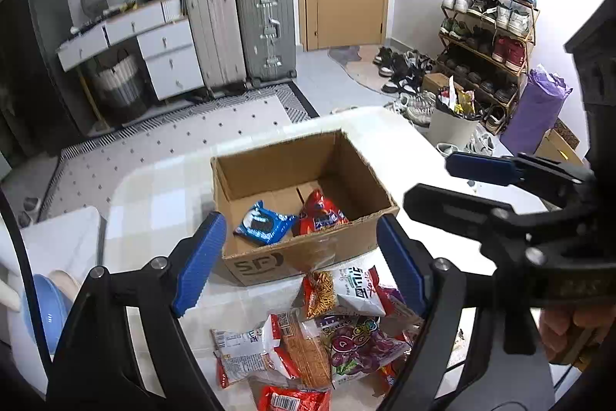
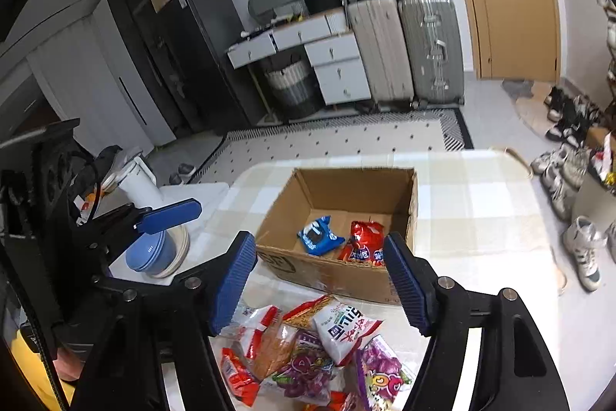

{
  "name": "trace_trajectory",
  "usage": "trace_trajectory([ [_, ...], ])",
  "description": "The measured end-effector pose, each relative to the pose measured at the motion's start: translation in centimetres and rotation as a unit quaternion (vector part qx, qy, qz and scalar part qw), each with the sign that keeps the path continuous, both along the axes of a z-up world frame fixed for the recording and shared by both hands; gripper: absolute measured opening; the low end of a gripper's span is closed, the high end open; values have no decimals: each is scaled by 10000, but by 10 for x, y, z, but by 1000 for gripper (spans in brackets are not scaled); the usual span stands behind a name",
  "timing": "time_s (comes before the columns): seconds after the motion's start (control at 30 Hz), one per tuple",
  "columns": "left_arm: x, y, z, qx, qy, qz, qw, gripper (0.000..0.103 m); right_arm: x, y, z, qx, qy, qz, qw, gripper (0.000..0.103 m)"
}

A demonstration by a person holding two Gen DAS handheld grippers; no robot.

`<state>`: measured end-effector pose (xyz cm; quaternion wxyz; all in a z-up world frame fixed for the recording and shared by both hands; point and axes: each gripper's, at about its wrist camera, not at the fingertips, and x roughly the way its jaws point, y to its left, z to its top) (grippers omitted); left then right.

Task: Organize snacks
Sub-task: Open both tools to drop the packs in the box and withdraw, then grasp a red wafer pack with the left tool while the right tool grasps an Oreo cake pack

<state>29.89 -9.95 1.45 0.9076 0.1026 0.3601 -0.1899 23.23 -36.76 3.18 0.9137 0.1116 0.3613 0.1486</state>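
**Now: both grippers empty, snack pile lies under and ahead of them**

Right now I have both grippers released and holding nothing. My left gripper [image 1: 300,264] hangs with its jaws spread wide above the near edge of the snack pile [image 1: 308,338], and my right gripper [image 2: 319,280] hovers the same way over that pile [image 2: 319,353], seen from the other side. Going outward from the right one, the white noodle packet [image 2: 346,326] sits just below and between its fingers, lying roughly crosswise to them, with the purple grape bag [image 2: 304,372] closer in and underneath. Beyond the pile, touching its far edge, stands the cardboard box [image 2: 331,272] on the worktop [image 2: 481,203], already holding a blue cookie pack [image 2: 319,237] and a red packet [image 2: 364,241] side by side. I judge the right gripper better lined up on the noodle packet; a short drop down should reach it, then forward into the box.
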Motion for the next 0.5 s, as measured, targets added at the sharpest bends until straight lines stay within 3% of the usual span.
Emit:
trace_trajectory([
  [0.27,-71,25,54,-469,-131,87,9988,81,-58,-2,50,162,-633,74,9978,81],
  [0.5,-144,67,62,-442,-500,348,9972,83,-120,-1,64,61,-1133,114,9935,86],
])
